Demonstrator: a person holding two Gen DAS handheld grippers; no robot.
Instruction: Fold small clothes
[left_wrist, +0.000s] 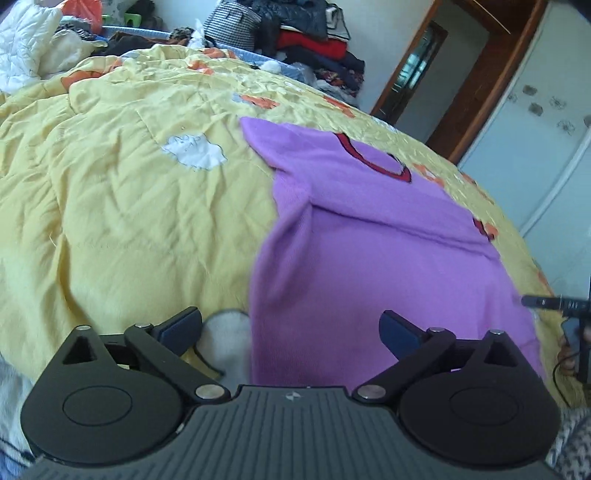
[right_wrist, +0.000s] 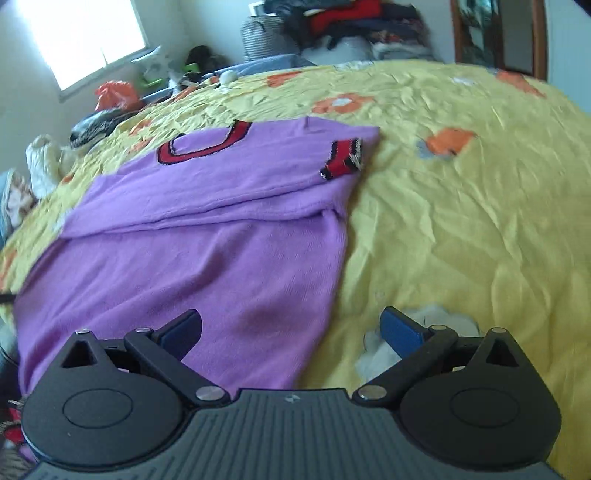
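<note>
A small purple sweater (left_wrist: 369, 258) with a red-and-black collar lies flat on the yellow flowered quilt (left_wrist: 129, 203), its sleeves folded across the chest. My left gripper (left_wrist: 291, 330) hangs open over the sweater's near left edge, nothing between its fingers. In the right wrist view the same sweater (right_wrist: 207, 236) shows a red striped cuff (right_wrist: 341, 158) at its right shoulder. My right gripper (right_wrist: 291, 328) is open over the sweater's near right edge, nothing held. The tip of the right gripper (left_wrist: 554, 303) shows at the right edge of the left wrist view.
Piles of clothes (left_wrist: 314, 33) and a checked basket (left_wrist: 231, 22) stand beyond the bed's far side. A wooden door frame (left_wrist: 480, 74) and a white wardrobe (left_wrist: 535, 140) are to the right. A bright window (right_wrist: 81, 37) is at the far left. The quilt (right_wrist: 461, 221) spreads wide.
</note>
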